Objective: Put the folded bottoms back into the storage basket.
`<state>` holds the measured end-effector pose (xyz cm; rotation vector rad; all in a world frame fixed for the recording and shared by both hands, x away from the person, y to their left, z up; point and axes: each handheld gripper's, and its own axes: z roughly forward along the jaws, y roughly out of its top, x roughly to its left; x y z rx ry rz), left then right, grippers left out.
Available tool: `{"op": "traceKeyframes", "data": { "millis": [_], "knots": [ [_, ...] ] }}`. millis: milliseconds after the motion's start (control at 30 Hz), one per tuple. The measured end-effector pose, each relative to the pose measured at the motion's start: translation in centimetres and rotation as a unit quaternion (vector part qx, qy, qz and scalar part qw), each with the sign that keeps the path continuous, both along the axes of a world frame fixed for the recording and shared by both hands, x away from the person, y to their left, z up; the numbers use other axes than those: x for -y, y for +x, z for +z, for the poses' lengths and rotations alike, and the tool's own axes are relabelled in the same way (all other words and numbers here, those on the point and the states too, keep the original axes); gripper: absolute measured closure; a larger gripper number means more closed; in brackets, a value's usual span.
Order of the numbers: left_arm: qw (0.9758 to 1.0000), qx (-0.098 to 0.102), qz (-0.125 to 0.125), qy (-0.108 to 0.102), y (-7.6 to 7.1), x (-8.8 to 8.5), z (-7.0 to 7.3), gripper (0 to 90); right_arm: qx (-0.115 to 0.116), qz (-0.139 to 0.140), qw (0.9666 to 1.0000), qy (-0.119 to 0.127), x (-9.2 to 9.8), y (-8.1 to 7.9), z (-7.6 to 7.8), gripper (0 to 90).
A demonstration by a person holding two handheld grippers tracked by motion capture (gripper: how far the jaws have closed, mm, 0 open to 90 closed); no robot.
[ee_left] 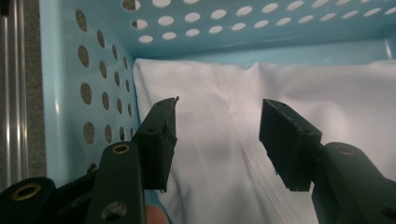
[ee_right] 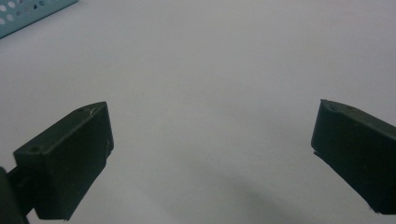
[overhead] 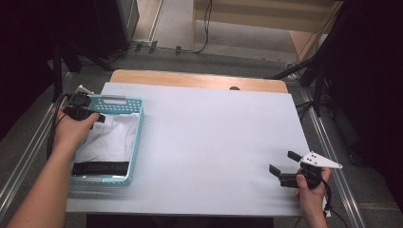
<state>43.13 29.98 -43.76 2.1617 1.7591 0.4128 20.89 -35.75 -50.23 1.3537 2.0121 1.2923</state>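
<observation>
1. A white cloth (overhead: 110, 137) is seen lying in a blue basket (overhead: 135, 142) at the left of the high view, with a black band (overhead: 100, 168) across the cloth's near end.

2. The left gripper (overhead: 97, 117) is held over the basket's far left corner. In the left gripper view, the left gripper (ee_left: 218, 135) is shown with its jaws spread and nothing between them, poised above the cloth (ee_left: 224, 163) on either side of a stitched seam (ee_left: 243, 135); whether the tips touch the fabric cannot be told.

3. The right gripper (overhead: 281, 162) is seen at the lower right of the high view, well apart from the basket, over the bare table (overhead: 214, 142). Its jaws are spread wide in the right gripper view, right gripper (ee_right: 212, 154), with only the table (ee_right: 210, 70) beneath and a corner of the basket (ee_right: 28, 14) at the upper left of that frame.

4. The step in hand is judged to be a pinch on the cloth near the seam, so that it can be lifted out.

5. What could go wrong:
   - A fold too thin may be caught, so that the cloth slips free as it is raised (the fabric looks smooth).
   - The left jaw stands just beside the perforated wall (ee_left: 93, 93); if it closes off line, the wall may be struck or nipped instead.
   - The basket is light by the look of it, so it may be dragged or tipped if the cloth snags, since it is not steadied by the right gripper.
</observation>
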Motion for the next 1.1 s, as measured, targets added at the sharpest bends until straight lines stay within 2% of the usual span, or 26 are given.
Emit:
{"op": "traceKeyframes", "data": {
  "millis": [33,100,200,433,500,567,700,733,867,900,1000,1033,1100],
  "knots": [
    [0.9998,0.006,0.0,0.021,-0.1,0.3,-0.2,44.3,0.001,0.001,1.0,-0.001,0.0,0.0,-0.1,0.0],
    [0.9995,0.009,0.001,0.031,-0.1,0.5,-0.4,43.5,-0.001,0.003,1.0,-0.002,-0.1,0.1,-0.2,0.0],
    [0.9996,0.014,0.008,0.023,-0.1,0.5,-0.4,42.7,0.001,0.002,1.0,-0.003,-0.1,0.1,-0.2,0.0],
    [0.9999,0.01,-0.005,0.008,-0.2,0.8,-0.9,43.0,0.0,-0.005,1.0,0.001,0.2,0.0,-0.3,0.0],
    [0.9996,0.011,-0.018,0.021,-0.2,1.0,-1.1,41.7,0.001,-0.004,1.0,-0.001,0.2,0.1,-0.3,0.0],
    [0.9986,0.008,-0.028,0.044,-0.1,1.4,-1.4,41.8,-0.001,-0.003,1.0,-0.001,0.1,0.1,-0.3,0.0],
    [0.9981,0.017,-0.006,0.059,0.1,1.2,-1.6,46.4,-0.004,-0.002,1.0,-0.002,0.0,0.1,-0.4,0.0],
    [0.9977,0.018,-0.008,0.066,0.1,1.2,-1.7,48.4,-0.003,-0.002,1.0,-0.002,0.0,0.1,-0.4,0.0],
    [0.9942,0.006,-0.023,0.105,0.2,1.6,-2.4,49.1,-0.004,-0.003,1.0,-0.002,0.0,0.1,-0.5,0.0],
    [0.9937,0.007,-0.024,0.109,0.2,1.6,-2.5,49.1,-0.003,-0.002,1.0,-0.002,0.0,0.2,-0.5,0.0],
    [0.9948,-0.003,-0.019,0.1,0.3,1.5,-2.5,51.2,-0.007,-0.003,1.0,-0.002,0.0,0.2,-0.6,0.0],
    [0.996,-0.006,-0.016,0.088,0.3,1.5,-2.5,54.2,-0.007,-0.003,1.0,-0.003,0.0,0.2,-0.6,0.0],
    [0.9967,-0.006,-0.012,0.08,0.3,1.4,-2.5,59.0,-0.008,-0.002,1.0,-0.005,0.0,0.2,-0.7,0.0]
  ]
}}
